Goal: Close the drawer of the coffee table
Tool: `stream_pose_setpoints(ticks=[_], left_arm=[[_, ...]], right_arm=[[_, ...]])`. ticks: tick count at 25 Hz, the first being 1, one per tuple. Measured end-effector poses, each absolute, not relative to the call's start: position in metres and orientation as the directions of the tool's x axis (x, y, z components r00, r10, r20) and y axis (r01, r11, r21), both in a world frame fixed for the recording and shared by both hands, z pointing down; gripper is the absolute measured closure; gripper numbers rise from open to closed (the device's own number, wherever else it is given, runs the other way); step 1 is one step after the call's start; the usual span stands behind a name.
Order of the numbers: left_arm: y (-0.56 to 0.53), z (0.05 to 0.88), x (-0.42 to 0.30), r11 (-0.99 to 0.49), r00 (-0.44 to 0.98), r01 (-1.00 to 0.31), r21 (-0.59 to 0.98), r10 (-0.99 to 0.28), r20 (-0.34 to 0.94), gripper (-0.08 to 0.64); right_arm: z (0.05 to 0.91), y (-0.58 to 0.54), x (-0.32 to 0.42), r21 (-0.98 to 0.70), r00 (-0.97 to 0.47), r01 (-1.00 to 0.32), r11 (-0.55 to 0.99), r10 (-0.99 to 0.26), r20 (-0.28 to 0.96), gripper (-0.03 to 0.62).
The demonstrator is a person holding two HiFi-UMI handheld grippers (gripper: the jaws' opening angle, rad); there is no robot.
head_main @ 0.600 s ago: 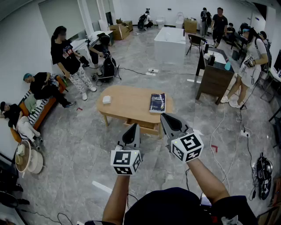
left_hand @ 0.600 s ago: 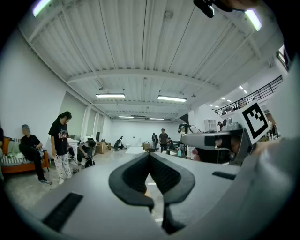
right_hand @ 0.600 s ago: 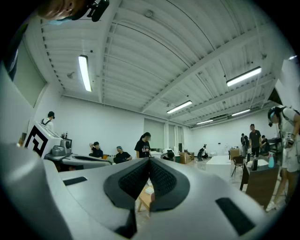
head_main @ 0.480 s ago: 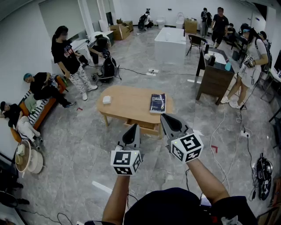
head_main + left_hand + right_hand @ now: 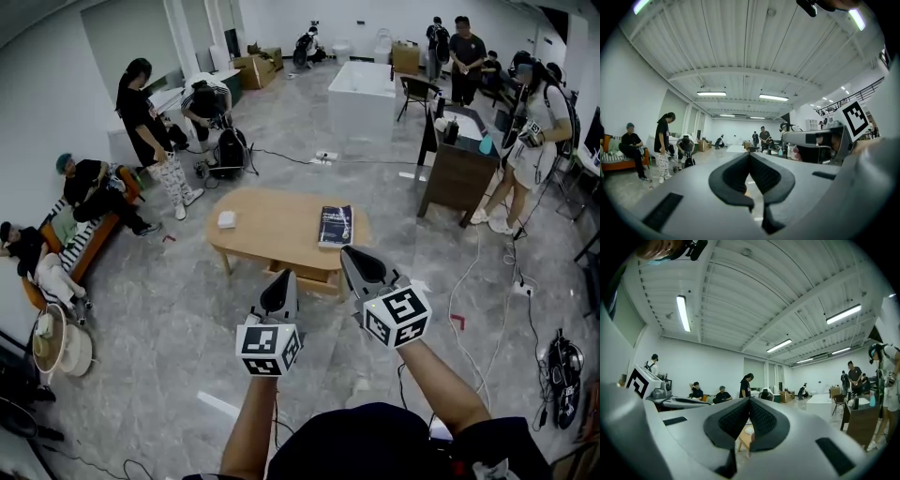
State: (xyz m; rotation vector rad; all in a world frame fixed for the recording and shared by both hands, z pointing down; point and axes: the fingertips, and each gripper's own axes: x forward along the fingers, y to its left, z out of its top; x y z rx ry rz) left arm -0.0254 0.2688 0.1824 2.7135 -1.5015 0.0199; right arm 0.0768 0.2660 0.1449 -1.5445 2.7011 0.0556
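Note:
The light wooden coffee table [image 5: 272, 225] stands on the grey floor ahead of me. Its drawer [image 5: 305, 270] juts out from under the near edge, toward me. A dark blue book [image 5: 335, 225] and a small white object [image 5: 226, 219] lie on the top. Both grippers hang in the air in front of the table, apart from it. The left gripper [image 5: 283, 278] is shut and holds nothing, with its pads [image 5: 761, 174] meeting at the tips. My right gripper [image 5: 352, 254] is also shut and holds nothing, and a bit of the table [image 5: 744, 439] shows below its pads [image 5: 761, 417].
Several people stand or sit around the room, some on an orange bench [image 5: 89, 239] at the left. A dark wooden desk [image 5: 457, 164] and cables [image 5: 487, 281] lie to the right. A white block [image 5: 361, 94] stands behind the table.
The view has shifted slightly, so the table sits a little higher in the frame. The standing person in black at the left has stepped over. Both grippers have stayed shut and hardly moved.

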Motion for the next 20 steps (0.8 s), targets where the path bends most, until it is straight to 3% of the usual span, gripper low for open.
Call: stream_pose_setpoints(ticks=[20], left_arm=[[0.193,0.199,0.018,-0.494,0.493,-0.870,0.013,-0.867,0.072,0.561]], right_arm=[[0.154,0.186,0.126,-0.013,-0.533,-0.845,0.534,-0.845,-0.042,0.581]])
